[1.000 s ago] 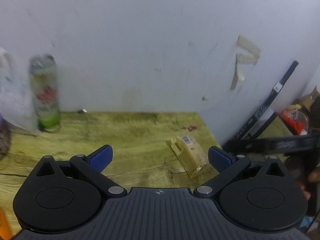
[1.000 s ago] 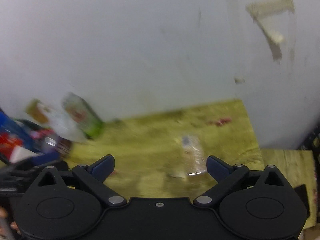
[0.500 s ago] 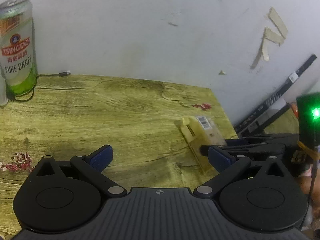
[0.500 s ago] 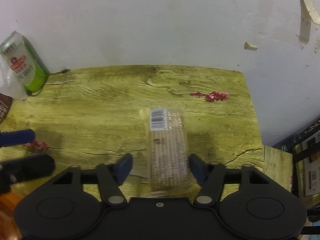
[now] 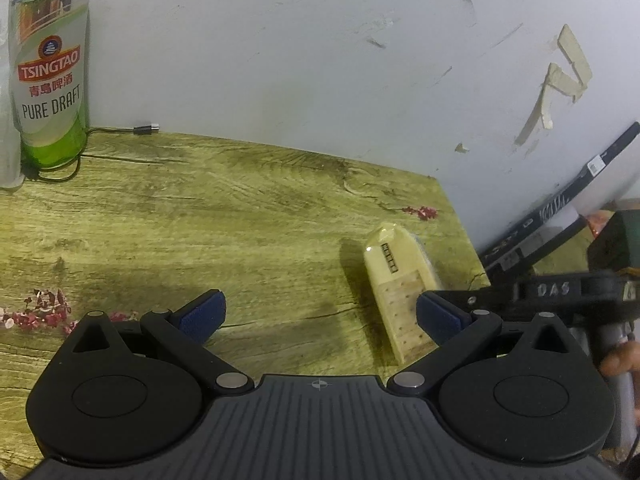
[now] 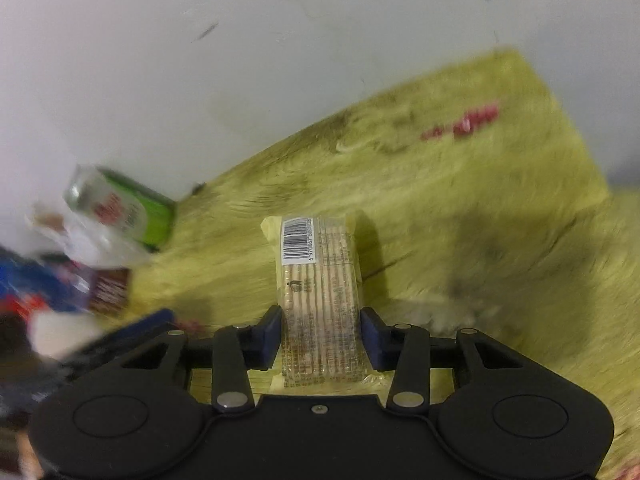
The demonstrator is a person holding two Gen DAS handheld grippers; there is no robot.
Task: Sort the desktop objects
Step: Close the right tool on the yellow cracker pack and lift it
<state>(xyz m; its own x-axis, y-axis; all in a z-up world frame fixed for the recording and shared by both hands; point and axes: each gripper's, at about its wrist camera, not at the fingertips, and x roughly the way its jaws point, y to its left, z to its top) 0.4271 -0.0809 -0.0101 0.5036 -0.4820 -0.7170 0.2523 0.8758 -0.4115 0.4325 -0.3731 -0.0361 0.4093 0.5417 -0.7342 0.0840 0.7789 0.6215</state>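
Two grippers: our right gripper [image 6: 320, 332] pinches the crackers [image 6: 318, 280], our left gripper [image 5: 318, 314] gapes empty; next we carry them toward the can [image 5: 50, 68].

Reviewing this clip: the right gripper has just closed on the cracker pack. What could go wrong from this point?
The right gripper clamps the cracker pack near its rear end, so the long front part may sag or swing when carried. The crackers are brittle; the squeeze could crack them. The right wrist view is motion-blurred, suggesting fast movement, and the beer can stands with its top open by the wall; a sweep that way could tip it. The left gripper is open and holds nothing.
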